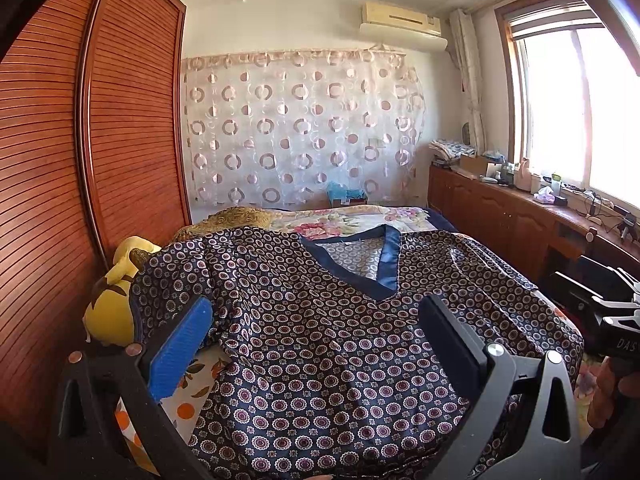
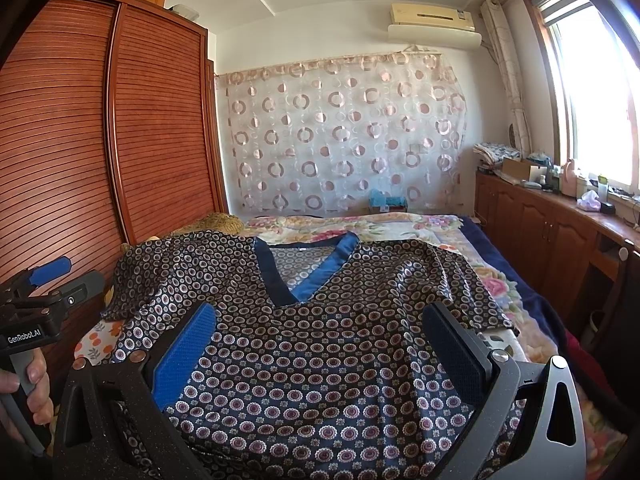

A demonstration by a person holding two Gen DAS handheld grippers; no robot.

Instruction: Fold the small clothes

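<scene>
A dark blue top with a small round flower print and a plain blue V-neck (image 1: 390, 258) lies spread front-up on the bed; it fills the near part of both views (image 1: 320, 352) (image 2: 320, 360). Its left sleeve is bunched by the bed's left edge (image 2: 160, 276). My left gripper (image 1: 318, 320) is open over the lower half of the top, nothing between its fingers. My right gripper (image 2: 320, 324) is open over the top below the neckline, also empty. The left gripper also shows at the left edge of the right wrist view (image 2: 48, 280).
A floral bedspread (image 2: 360, 228) covers the bed. A yellow plush toy (image 1: 116, 300) lies at the bed's left edge beside a slatted wooden wardrobe (image 1: 60, 180). A low wooden cabinet (image 2: 552, 232) with clutter runs under the window on the right.
</scene>
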